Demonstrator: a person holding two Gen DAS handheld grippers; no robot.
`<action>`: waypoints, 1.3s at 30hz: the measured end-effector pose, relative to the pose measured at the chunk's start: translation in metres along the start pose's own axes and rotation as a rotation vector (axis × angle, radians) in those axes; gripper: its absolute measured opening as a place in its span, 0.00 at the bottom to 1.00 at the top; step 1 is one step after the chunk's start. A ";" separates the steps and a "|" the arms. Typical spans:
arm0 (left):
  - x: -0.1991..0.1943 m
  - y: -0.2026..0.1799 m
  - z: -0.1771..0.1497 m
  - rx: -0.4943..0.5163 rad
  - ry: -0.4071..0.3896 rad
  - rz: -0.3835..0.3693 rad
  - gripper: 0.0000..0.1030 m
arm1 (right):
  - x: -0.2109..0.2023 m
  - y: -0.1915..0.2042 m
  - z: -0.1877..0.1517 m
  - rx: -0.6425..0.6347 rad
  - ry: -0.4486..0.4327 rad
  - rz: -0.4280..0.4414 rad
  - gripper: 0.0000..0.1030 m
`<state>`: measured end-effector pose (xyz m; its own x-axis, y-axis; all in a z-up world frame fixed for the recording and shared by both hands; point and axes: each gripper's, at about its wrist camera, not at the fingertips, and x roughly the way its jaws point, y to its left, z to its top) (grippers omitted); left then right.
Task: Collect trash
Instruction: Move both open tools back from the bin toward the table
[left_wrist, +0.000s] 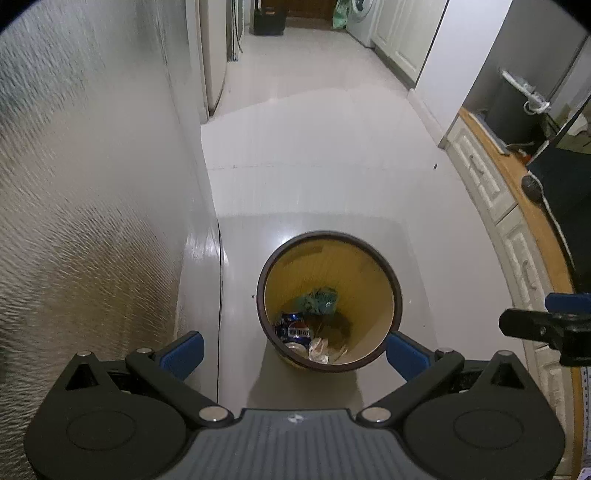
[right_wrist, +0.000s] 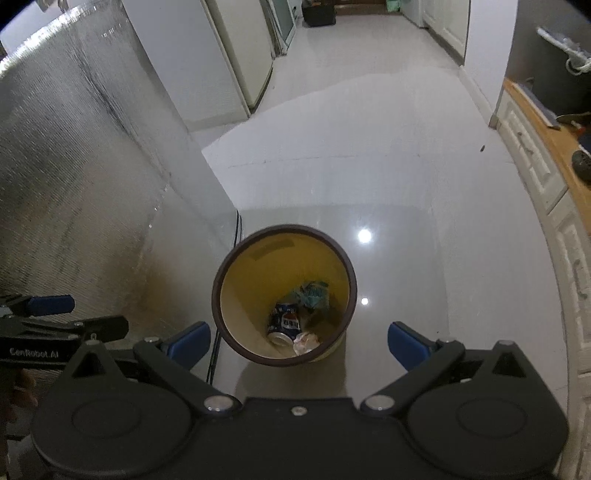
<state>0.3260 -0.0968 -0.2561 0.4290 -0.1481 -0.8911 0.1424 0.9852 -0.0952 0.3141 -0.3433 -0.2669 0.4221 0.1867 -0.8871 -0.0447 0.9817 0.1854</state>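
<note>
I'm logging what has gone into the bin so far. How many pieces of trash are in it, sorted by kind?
Inside the yellow bin:
Crushed blue drink can: 1
Teal crumpled wrapper: 1
White crumpled paper: 1
Total: 3 that I can make out; anything beneath them is hidden.

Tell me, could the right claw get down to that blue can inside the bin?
Probably yes: the right claw is open above the uncovered bin, and the can lies exposed at the bottom.

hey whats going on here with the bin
A person holds two grippers above a yellow waste bin on the tiled floor. Both the left gripper and the right gripper are open and empty. The bin already holds a crushed blue can, crumpled white paper and a greenish wrapper.
</note>
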 end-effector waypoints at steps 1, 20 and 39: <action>-0.005 -0.001 0.000 0.002 -0.008 -0.003 1.00 | -0.007 0.001 -0.001 -0.003 -0.007 -0.004 1.00; -0.125 -0.003 0.002 0.001 -0.226 -0.039 1.00 | -0.118 0.014 -0.009 -0.047 -0.227 -0.038 1.00; -0.276 0.024 0.025 0.068 -0.581 0.038 1.00 | -0.221 0.068 0.021 -0.088 -0.585 0.028 1.00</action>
<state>0.2331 -0.0344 -0.0010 0.8508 -0.1546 -0.5023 0.1659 0.9859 -0.0223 0.2371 -0.3187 -0.0495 0.8476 0.1854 -0.4973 -0.1280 0.9808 0.1474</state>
